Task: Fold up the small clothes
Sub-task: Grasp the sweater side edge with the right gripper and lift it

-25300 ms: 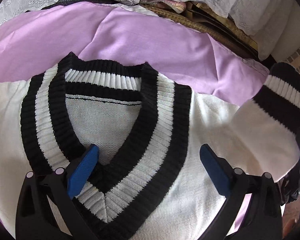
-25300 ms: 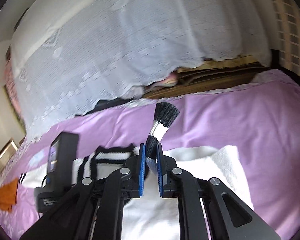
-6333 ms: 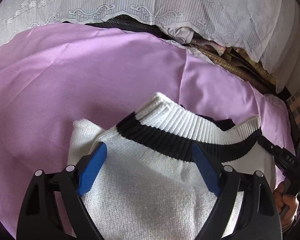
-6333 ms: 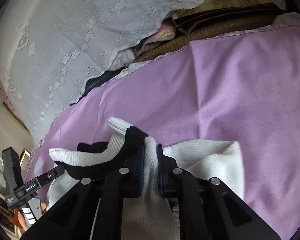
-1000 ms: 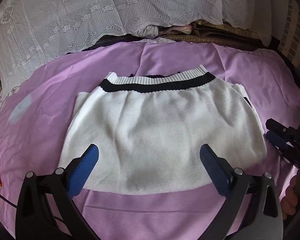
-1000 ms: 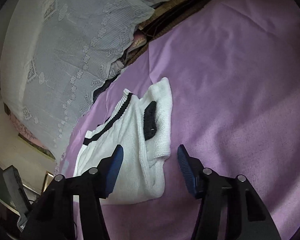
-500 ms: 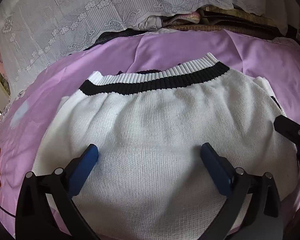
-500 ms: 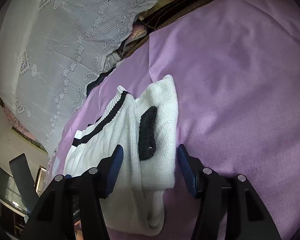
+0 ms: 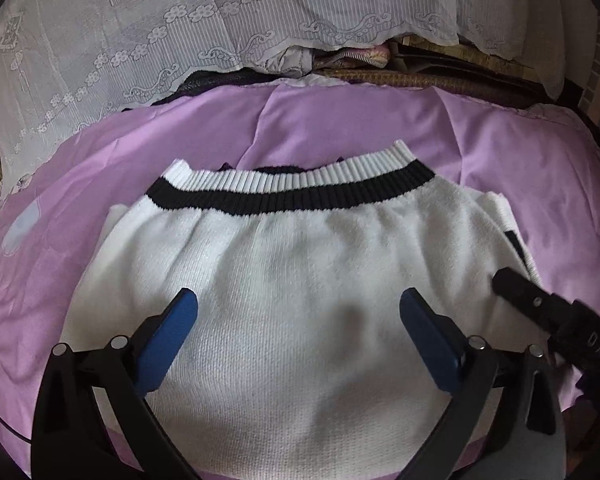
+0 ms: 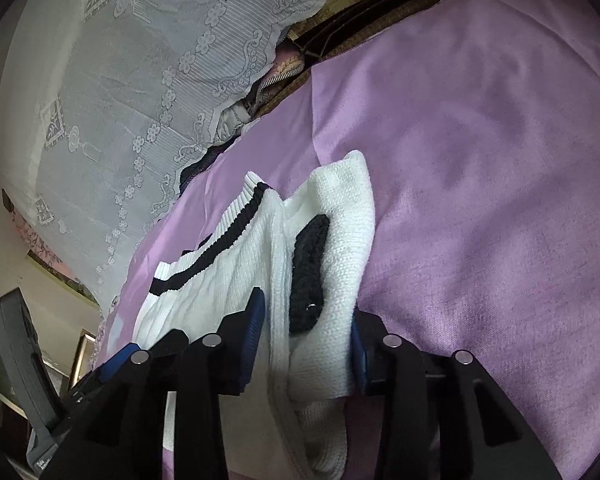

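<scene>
A white knit sweater (image 9: 300,280) with a black and white ribbed hem (image 9: 292,192) lies folded on the purple sheet (image 9: 340,120). My left gripper (image 9: 298,312) is open, low over the sweater's near half, its blue pads (image 9: 168,336) spread wide. In the right wrist view the folded sweater (image 10: 332,248) shows edge-on, with a black cuff (image 10: 308,276) between its layers. My right gripper (image 10: 306,344) is open, its jaws standing on either side of the sweater's right edge. The right gripper's black body (image 9: 556,316) shows at the sweater's right side.
A white lace cloth (image 9: 220,32) covers piled things behind the bed. Bedding and a woven mat (image 9: 420,76) lie along the far edge. Bare purple sheet (image 10: 480,140) spreads to the right of the sweater. A dark device (image 10: 16,360) stands at the far left.
Both grippers have moved forward, closer onto the sweater. My right gripper's jaws now straddle the folded right edge. The sweater itself has not moved.
</scene>
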`<move>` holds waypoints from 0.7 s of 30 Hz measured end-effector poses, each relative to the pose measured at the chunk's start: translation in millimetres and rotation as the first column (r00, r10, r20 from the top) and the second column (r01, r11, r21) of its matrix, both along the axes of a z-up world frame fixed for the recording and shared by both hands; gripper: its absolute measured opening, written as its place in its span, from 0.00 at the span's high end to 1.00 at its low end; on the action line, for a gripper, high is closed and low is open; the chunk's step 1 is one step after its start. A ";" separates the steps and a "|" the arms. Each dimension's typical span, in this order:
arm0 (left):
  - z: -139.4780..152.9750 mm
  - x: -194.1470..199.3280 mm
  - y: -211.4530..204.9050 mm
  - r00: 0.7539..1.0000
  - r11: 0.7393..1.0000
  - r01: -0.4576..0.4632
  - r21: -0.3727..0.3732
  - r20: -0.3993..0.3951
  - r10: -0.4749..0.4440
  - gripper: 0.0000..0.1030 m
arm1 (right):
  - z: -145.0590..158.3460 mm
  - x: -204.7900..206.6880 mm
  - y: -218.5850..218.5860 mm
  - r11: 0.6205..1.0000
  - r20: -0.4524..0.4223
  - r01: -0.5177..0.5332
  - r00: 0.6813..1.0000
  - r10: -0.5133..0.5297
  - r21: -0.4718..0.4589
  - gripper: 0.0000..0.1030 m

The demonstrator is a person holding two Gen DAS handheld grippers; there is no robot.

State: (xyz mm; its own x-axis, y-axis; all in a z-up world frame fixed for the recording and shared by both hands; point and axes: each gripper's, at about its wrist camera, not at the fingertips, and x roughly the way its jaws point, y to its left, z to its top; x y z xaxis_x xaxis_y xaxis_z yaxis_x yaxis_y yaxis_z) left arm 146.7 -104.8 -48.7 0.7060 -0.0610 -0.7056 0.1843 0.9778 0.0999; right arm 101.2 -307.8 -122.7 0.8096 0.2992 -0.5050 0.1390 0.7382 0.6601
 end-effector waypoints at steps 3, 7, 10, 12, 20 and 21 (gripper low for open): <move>-1.2 9.9 -25.7 1.000 0.993 -0.017 0.113 0.009 0.016 0.04 | -2.3 -0.2 -0.9 1.000 -0.003 -0.012 1.000 0.012 0.018 0.57; -29.7 26.4 -41.2 0.998 0.988 -0.036 0.149 -0.041 0.042 0.04 | -1.5 0.0 4.7 1.000 -0.014 -0.008 1.000 0.008 -0.025 0.58; -27.8 20.8 -47.3 1.000 0.982 -0.028 0.188 0.003 0.028 0.04 | 0.7 1.4 8.2 0.999 -0.016 -0.011 1.000 0.010 -0.048 0.61; -27.5 17.5 -50.0 0.999 0.978 -0.028 0.205 0.026 0.023 0.04 | 1.6 2.5 9.4 0.999 -0.017 -0.018 1.000 0.017 -0.051 0.61; -24.9 7.2 -29.1 1.000 0.995 0.016 0.100 -0.024 -0.013 0.04 | -3.4 7.1 2.0 1.000 -0.022 -0.015 1.000 0.015 0.022 0.59; -25.6 2.7 -27.5 1.000 0.994 0.022 0.104 -0.017 -0.020 0.04 | -4.0 7.0 1.2 1.000 -0.023 -0.002 1.000 0.002 0.025 0.65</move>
